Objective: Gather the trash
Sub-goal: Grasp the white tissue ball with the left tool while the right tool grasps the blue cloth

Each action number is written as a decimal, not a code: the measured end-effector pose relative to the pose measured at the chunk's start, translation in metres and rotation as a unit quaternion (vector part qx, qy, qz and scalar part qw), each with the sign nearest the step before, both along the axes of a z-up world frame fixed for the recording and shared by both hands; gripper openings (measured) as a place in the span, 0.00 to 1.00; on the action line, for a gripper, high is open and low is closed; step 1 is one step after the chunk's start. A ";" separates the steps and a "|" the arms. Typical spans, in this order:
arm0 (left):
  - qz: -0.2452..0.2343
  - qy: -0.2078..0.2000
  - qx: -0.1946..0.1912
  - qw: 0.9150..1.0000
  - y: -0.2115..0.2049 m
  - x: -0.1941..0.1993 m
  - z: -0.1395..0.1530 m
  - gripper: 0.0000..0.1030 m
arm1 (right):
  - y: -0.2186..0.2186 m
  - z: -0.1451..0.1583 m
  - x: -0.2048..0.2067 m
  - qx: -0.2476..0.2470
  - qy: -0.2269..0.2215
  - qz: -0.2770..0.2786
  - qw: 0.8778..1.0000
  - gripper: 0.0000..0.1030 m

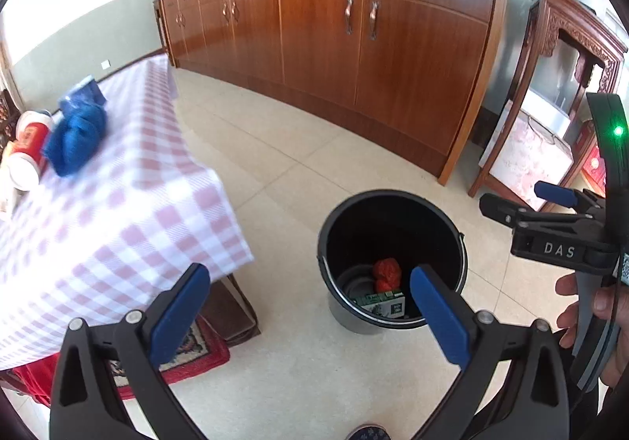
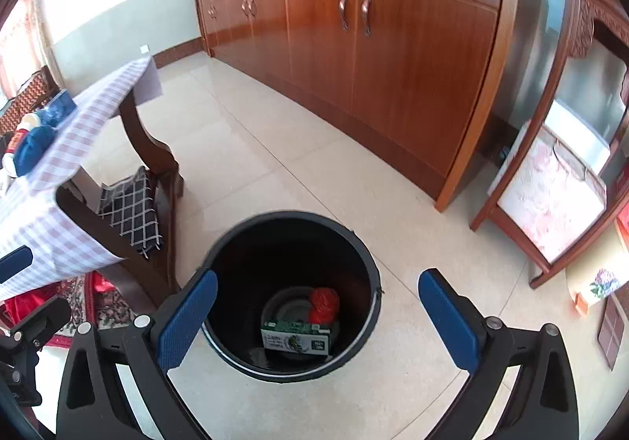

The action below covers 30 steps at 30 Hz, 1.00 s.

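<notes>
We see the bin on the floor at 6 o'clock | box and bag inside it, touching | table at 9 | cabinet at 12, behind bin | stand at 3.

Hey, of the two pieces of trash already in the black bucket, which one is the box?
The green-and-white carton, lying flat on the bottom of the black bucket. The other piece, just behind it, is a crumpled red bag, rounded and shapeless.
</notes>
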<state>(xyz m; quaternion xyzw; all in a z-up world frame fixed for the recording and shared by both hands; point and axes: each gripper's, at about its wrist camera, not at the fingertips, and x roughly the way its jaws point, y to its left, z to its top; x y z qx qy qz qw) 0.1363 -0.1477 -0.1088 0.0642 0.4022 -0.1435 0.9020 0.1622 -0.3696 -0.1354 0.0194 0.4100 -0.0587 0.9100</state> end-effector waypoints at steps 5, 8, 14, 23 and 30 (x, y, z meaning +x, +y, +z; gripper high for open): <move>0.015 -0.049 -0.009 0.999 0.029 -0.014 0.033 0.99 | 0.026 0.036 -0.007 0.002 -0.041 0.011 0.999 1.00; 0.044 -0.073 -0.018 0.996 0.055 -0.017 0.048 0.99 | 0.043 0.058 -0.010 -0.001 -0.079 0.006 0.997 1.00; 0.101 -0.098 -0.035 0.990 0.109 -0.017 0.068 0.99 | 0.094 0.096 -0.007 0.005 -0.140 0.047 0.989 1.00; 0.183 -0.126 -0.042 0.974 0.196 -0.036 0.077 0.99 | 0.191 0.125 0.003 0.004 -0.169 0.146 0.975 1.00; 0.246 -0.123 -0.044 0.960 0.264 -0.038 0.065 0.96 | 0.262 0.118 0.016 0.006 -0.153 0.213 0.965 1.00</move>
